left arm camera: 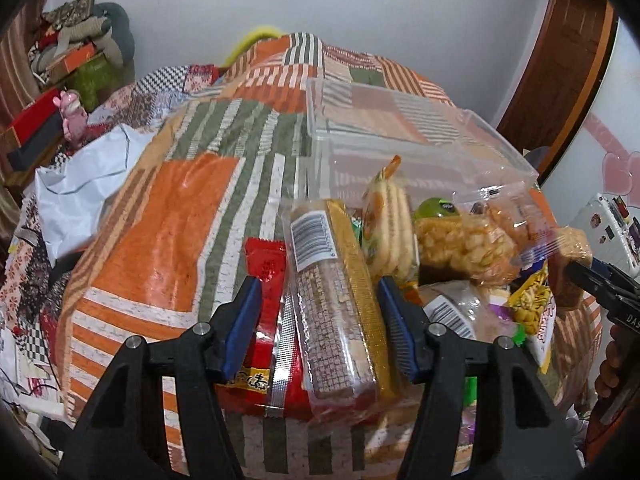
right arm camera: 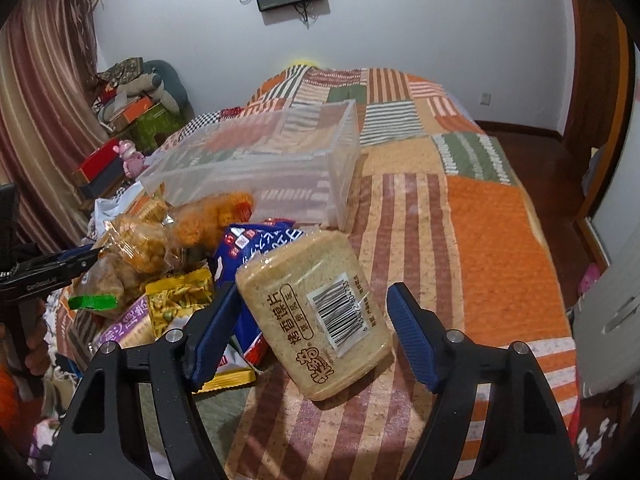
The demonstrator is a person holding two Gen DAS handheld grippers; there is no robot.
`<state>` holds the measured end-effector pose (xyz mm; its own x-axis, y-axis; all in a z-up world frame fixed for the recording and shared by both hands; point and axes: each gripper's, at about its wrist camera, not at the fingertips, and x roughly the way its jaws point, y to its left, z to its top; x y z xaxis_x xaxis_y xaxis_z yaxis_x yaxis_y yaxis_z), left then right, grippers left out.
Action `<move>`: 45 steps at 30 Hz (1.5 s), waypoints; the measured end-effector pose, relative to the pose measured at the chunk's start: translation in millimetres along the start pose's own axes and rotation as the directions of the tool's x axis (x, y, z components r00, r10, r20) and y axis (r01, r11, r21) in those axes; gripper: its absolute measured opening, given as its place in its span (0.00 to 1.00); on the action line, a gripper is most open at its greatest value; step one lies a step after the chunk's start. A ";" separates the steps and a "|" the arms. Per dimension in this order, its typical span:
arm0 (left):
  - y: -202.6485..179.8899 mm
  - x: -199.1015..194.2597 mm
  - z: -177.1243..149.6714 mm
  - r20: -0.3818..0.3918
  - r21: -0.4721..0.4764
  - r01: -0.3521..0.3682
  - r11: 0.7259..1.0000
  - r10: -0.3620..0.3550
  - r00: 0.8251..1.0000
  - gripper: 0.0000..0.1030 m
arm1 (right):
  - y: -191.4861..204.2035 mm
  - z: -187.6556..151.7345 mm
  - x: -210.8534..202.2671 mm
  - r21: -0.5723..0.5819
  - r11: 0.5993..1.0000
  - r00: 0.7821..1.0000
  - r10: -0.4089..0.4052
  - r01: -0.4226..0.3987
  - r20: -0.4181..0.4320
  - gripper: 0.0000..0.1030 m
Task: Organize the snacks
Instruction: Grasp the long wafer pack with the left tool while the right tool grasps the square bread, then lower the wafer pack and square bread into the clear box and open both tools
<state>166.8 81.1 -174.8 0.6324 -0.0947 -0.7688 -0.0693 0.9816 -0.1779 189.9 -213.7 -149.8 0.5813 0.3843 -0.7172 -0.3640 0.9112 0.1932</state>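
Note:
My left gripper [left arm camera: 319,284] is shut around a long clear-wrapped biscuit pack [left arm camera: 336,320] with a gold edge and the red packet [left arm camera: 266,268] beside it. One blue pad is on the red packet and the other on the gold edge. My right gripper [right arm camera: 314,286] is open, its pads standing either side of a tan toast pack [right arm camera: 316,320] with a barcode, a small gap showing on the right. Both packs lie at the edge of a snack pile [right arm camera: 160,256] on the bed. Behind the pile stands an empty clear plastic bin [right arm camera: 260,160], the same bin [left arm camera: 400,132] in the left wrist view.
A patchwork quilt [right arm camera: 480,240] in orange, green and stripes covers the bed. Boxes and clutter [right arm camera: 128,120] are stacked at the left by a curtain. A white bag [left arm camera: 80,200] lies on the bed's left side. Wooden floor [right arm camera: 552,152] and a door are on the right.

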 end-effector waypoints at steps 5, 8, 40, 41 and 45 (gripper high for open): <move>-2.5 5.9 1.1 0.016 0.020 -0.021 1.000 0.020 1.000 0.57 | -0.1 -2.6 5.5 -0.001 1.000 1.000 0.001 -0.001 -0.012 0.70; -1.1 8.4 1.3 0.024 0.015 -0.017 1.000 0.016 1.000 0.54 | -1.3 -1.6 5.1 0.001 1.000 1.000 0.004 -0.004 -0.009 0.69; -6.9 -48.1 19.1 0.188 0.053 -0.003 0.999 -0.007 0.982 0.35 | 8.8 36.2 -36.8 -0.010 1.000 0.986 -0.004 0.006 0.168 0.55; -8.4 -49.6 23.0 0.193 0.056 0.002 0.998 -0.013 0.981 0.35 | 10.6 39.5 -37.7 -0.017 1.000 0.984 -0.006 0.009 0.177 0.55; -13.2 -48.4 35.3 0.209 0.072 -0.009 0.997 -0.006 0.978 0.35 | 14.7 52.1 -38.4 -0.034 0.999 0.979 -0.007 0.014 0.203 0.55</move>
<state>164.4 78.6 -113.6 0.7800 -0.0639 -0.6225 -0.0192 0.9919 -0.1258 200.1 -207.3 -84.4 0.7191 0.4004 -0.5680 -0.3807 0.9108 0.1600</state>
